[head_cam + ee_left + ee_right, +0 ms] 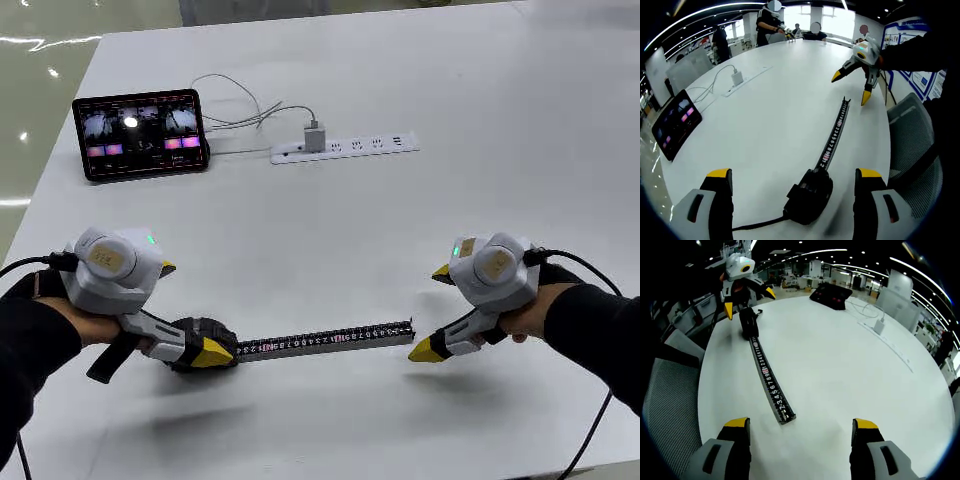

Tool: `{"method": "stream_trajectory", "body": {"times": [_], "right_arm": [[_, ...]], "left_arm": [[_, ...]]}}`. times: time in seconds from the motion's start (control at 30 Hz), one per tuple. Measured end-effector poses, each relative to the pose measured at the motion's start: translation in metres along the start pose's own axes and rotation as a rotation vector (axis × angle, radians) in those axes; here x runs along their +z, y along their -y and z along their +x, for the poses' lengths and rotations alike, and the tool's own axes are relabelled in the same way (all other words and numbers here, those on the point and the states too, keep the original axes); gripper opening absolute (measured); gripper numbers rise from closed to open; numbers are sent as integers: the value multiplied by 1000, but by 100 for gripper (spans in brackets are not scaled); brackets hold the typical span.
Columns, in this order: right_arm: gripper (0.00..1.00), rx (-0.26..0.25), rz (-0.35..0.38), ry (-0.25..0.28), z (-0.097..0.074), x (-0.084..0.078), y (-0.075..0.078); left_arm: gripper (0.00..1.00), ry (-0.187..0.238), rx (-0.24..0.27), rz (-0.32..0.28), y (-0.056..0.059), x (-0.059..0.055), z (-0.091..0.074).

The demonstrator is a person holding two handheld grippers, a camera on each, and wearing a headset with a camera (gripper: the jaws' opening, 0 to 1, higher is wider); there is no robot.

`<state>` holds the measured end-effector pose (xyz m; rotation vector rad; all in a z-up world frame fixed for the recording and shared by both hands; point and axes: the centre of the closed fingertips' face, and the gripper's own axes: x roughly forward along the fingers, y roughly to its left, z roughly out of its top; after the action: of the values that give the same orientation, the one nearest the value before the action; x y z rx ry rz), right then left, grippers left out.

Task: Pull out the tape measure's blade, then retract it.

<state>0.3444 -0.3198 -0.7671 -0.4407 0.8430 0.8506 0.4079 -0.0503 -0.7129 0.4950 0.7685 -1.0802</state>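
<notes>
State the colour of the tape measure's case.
The case is black, clearest in the left gripper view.

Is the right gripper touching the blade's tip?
Apart. The right gripper view shows bare table between the blade tip and the right gripper, jaws open.

Open-plan office here: mesh chair (670, 405) at eight o'clock beside the white table (850, 370), desk rows (800, 280) and ceiling strip lights (827, 251) at twelve.

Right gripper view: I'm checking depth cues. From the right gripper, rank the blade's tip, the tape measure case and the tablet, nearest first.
1. Blade's tip, just ahead, left.
2. Tape measure case, upper left.
3. Tablet, farthest, top centre.
</notes>
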Motion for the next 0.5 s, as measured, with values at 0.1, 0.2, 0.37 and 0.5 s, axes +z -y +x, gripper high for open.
{"method": "stream_trajectory", "body": {"times": [0.1, 0.2, 0.37, 0.5], "right_arm": [[87, -8, 25, 20, -4, 1, 0], [92, -31, 34, 43, -9, 2, 4], [99, -45, 69, 68, -15, -1, 7], [99, -89, 58, 95, -24, -1, 10]], "left_arm": [[99, 15, 16, -28, -4, -1, -2], [99, 39, 29, -48, -6, -1, -4], [99, 58, 26, -71, -5, -7, -6], [99, 78, 40, -119, -6, -12, -10]]}}
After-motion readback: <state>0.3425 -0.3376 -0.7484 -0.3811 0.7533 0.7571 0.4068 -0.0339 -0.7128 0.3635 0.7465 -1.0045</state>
